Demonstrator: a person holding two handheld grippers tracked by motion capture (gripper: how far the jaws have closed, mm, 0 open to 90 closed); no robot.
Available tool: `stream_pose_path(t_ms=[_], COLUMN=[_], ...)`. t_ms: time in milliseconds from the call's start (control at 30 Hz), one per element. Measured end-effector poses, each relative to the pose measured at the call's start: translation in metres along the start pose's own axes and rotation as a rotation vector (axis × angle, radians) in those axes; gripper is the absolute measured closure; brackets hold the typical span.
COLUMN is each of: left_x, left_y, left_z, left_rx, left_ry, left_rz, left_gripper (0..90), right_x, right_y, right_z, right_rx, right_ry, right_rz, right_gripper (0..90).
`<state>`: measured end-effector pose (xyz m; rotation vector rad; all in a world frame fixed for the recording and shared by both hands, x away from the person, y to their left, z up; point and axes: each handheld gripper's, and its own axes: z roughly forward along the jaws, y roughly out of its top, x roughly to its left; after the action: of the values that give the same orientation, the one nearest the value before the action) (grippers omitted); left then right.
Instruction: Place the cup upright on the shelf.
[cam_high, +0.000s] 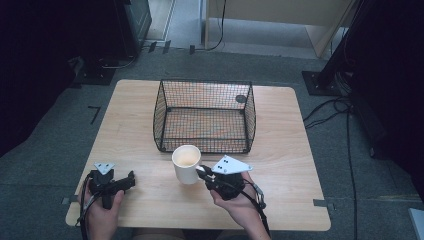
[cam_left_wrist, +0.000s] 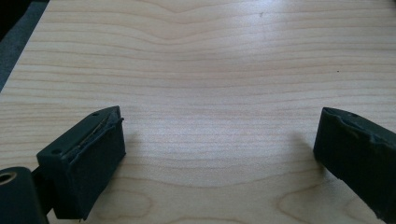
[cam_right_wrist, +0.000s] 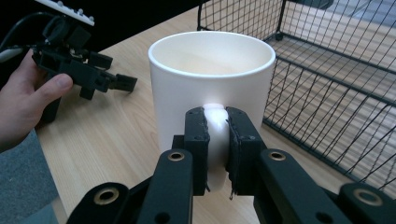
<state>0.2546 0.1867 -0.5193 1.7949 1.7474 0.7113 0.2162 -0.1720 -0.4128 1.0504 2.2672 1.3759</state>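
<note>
A white mug (cam_high: 186, 162) hangs just above the wooden table (cam_high: 280, 150), in front of the black wire basket (cam_high: 205, 116). My right gripper (cam_high: 201, 171) is shut on the mug's handle; in the right gripper view the handle (cam_right_wrist: 215, 135) is pinched between both pads (cam_right_wrist: 196, 140) and the empty mug (cam_right_wrist: 210, 88) stands upright. My left gripper (cam_high: 131, 179) rests at the table's front left, jaws wide open over bare wood. In the left gripper view its pads (cam_left_wrist: 91, 154) stand far apart with nothing between them. The left gripper (cam_right_wrist: 109, 81) also appears in the right gripper view, held by a hand.
The wire basket is empty, with a dark round tag (cam_high: 241, 98) on its back right wall. The table edge (cam_high: 200, 227) runs close below both hands. Cables (cam_high: 330, 107) and dark stands lie on the grey floor to the right.
</note>
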Motion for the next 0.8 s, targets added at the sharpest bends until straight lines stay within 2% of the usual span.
stream_pose_path(t_ms=[200,800], left_x=[0.0,0.0], left_y=[0.0,0.0], left_z=[0.0,0.0], left_rx=[0.0,-0.002], left_ry=[0.0,0.001], left_rz=[0.0,-0.002], left_gripper=[2.3,2.2], right_x=[-0.001,-0.013], right_y=[0.012,0.044], right_z=[-0.008,-0.025], right_rx=[-0.017,-0.089], right_ry=[-0.006,-0.036], right_rz=[-0.022,-0.04], right_gripper=[80.5,80.6])
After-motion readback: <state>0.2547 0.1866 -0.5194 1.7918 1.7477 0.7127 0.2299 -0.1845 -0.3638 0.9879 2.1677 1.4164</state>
